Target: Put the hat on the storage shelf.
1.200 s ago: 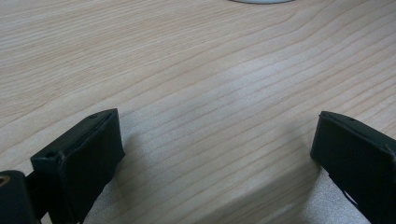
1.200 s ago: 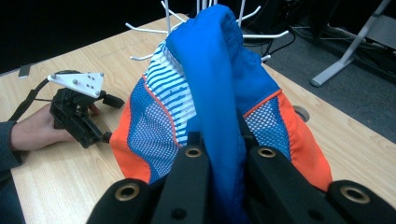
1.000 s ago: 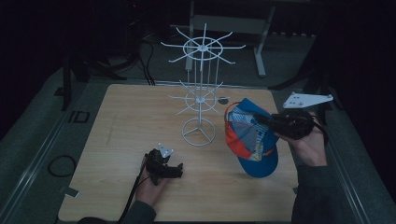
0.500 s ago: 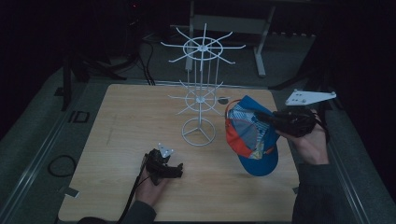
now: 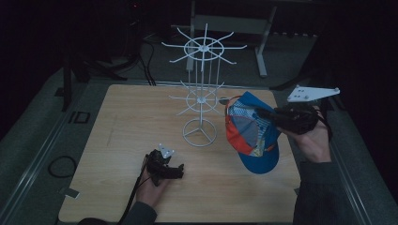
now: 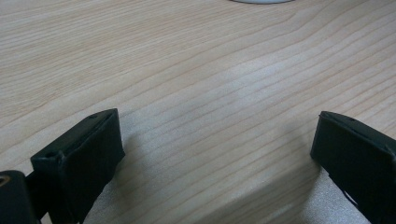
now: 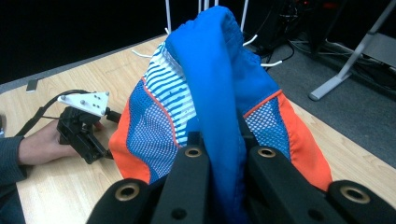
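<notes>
**Cap held above the counter beside a wire rack**

Cap, blue with orange mesh panels and a striped section, hangs in the air over the right part of the wooden counter, just to the right of a white wire rack. The right gripper holds it from the right side. In the right gripper view, the fingers are clenched on a fold of the blue fabric, and the cap fills the middle of the picture. The rack stands on a ring base near the counter's centre, with two tiers of radiating arms on one post. The left gripper lies low at the counter's near edge, held in the person's left hand. In the left gripper view, its fingers are released, spread wide apart over bare wood. The two grippers are well apart.
</notes>
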The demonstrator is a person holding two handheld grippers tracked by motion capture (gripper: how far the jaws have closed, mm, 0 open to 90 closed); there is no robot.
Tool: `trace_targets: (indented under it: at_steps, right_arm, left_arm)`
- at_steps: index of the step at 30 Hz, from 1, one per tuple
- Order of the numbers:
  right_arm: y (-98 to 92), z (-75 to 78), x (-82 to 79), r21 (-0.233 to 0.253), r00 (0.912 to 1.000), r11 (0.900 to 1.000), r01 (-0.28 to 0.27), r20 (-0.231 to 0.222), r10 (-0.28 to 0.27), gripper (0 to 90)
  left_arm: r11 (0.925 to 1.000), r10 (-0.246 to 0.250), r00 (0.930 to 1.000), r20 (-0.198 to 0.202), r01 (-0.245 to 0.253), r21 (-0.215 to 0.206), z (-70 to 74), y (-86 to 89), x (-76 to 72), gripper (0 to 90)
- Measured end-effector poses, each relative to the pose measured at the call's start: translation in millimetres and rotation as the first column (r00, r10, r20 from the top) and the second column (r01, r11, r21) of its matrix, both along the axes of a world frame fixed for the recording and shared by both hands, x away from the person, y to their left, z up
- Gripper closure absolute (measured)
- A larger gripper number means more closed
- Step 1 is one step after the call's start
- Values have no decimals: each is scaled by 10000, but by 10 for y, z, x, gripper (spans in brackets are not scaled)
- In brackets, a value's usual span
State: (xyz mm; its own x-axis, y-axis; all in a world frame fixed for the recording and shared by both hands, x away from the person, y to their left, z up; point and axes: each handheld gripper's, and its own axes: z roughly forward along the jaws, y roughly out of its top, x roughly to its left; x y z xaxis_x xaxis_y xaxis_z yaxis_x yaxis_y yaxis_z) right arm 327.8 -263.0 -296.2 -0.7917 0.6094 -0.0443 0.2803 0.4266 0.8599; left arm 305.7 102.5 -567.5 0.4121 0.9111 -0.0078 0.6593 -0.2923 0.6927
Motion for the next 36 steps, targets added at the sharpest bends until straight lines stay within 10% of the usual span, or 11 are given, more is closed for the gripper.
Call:
trace_targets:
  at_steps: [36]
  right_arm:
    - [10,316,2,652,9987,9978,-132,507,99,893]
  left_arm:
    - [10000,-18,10000,-16,18,26,1,2,0,26]
